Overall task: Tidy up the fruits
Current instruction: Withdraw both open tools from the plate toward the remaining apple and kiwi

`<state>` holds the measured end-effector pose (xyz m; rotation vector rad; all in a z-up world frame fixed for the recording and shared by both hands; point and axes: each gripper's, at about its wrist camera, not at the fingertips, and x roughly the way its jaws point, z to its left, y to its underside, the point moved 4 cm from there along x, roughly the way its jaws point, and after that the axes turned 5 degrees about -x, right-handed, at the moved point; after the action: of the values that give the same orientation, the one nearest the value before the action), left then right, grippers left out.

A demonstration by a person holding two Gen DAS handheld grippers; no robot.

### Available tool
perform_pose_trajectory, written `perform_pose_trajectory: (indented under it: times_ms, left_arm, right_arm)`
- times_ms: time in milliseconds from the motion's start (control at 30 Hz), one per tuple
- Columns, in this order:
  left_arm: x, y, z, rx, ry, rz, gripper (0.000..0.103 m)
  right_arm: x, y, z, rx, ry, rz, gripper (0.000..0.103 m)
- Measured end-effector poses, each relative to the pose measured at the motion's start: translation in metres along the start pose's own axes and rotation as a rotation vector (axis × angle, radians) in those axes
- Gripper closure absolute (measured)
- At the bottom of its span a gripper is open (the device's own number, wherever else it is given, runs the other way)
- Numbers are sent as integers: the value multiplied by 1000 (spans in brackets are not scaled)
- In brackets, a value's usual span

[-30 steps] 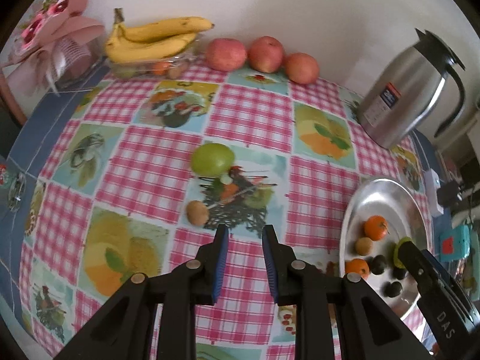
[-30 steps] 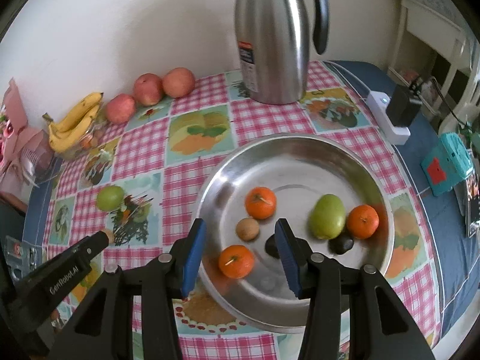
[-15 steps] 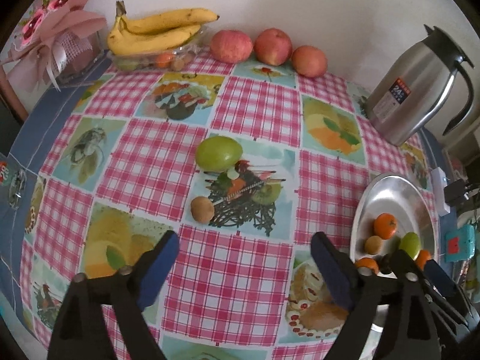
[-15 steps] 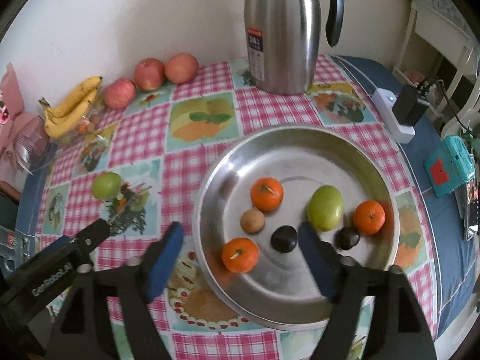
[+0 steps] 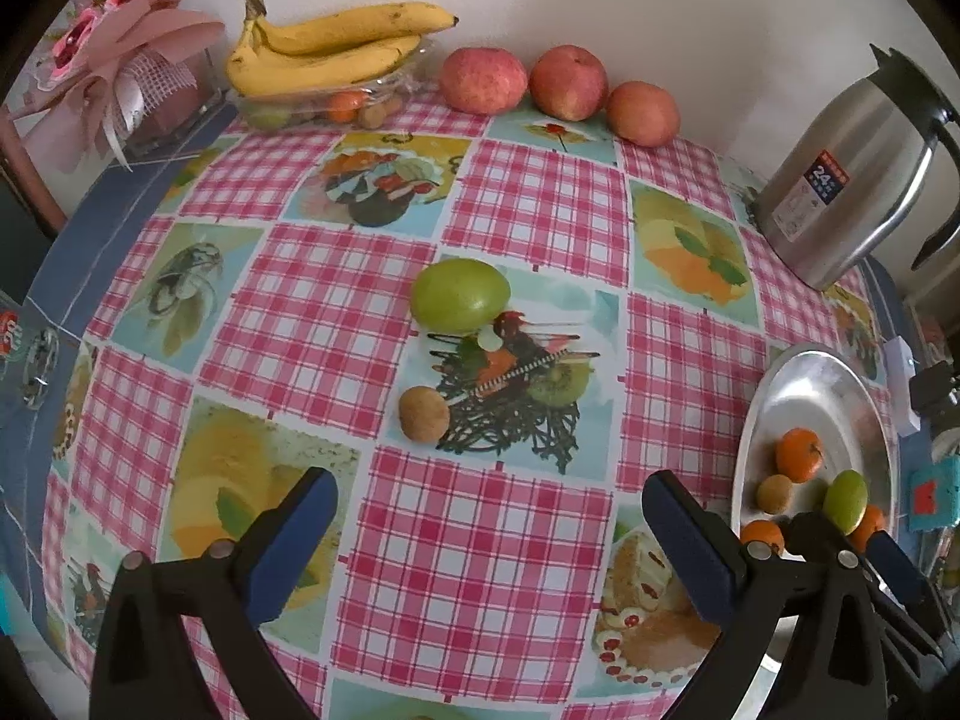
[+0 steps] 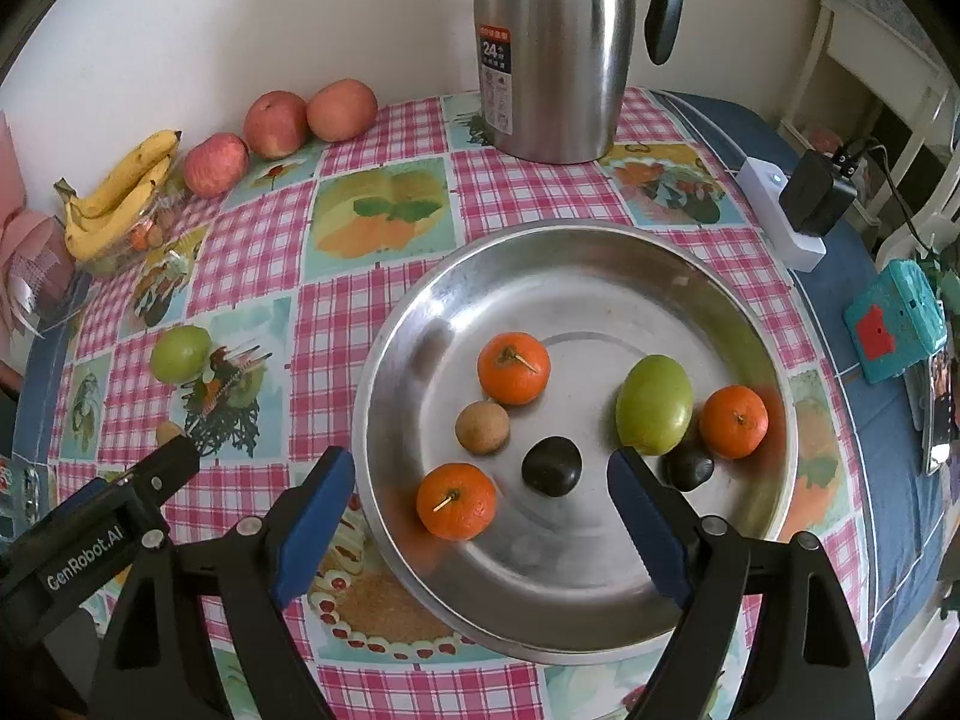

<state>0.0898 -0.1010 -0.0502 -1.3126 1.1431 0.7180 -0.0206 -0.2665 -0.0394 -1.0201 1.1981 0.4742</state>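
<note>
The left tool point(image 5: 489, 531) is seen opening, its jaws spread wide with nothing but checked cloth between them. The right tool point(image 6: 480, 516) is opening too, held over the near rim of the steel plate point(image 6: 600, 264), gripping nothing. In the plate, three mandarins point(image 6: 513, 367), a green fruit point(image 6: 654, 405), a small brown fruit point(image 6: 482, 426) and two dark fruits point(image 6: 551, 466) are gathered. Out on the surface point(image 5: 528, 546), another small brown fruit point(image 5: 424, 413) is left lying, with a second green fruit point(image 5: 461, 295) just beyond it, apart. Farther back, three apples point(image 5: 483, 80) are lined along the wall, bananas point(image 5: 336, 51) are stacked on a clear dish, and a steel jug point(image 6: 555, 48) is stood behind the plate.
</note>
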Motion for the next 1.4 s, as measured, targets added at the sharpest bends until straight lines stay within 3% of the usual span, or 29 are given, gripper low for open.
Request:
perform_pose_trajectory:
  times_ms: [67,100,467,667,933,1400]
  left_arm:
    - [-1,-1,1,-1,-8,-11,0]
    - [-2,-2,1,1,-11,-17,0]
    - [-2,-2,1,13,-7,-19,0]
    - [-5,-5,2,61,-43,-36,0]
    - [-9,-15,33,38,-112,-59,0]
    - [-20,-27,85,-62,-146,-80,0]
  right_arm:
    - [0,-1,0,-7,9,-10,4]
    - [-1,-1,0,-10,15,-16,3]
    - [0,-1,1,-23,20,-11,3]
    - [2,-1,5,-31,4,-3,3]
    - [3,1,22,-79,-16,6,3]
    - [1,7,85,-180,-111,-6,3]
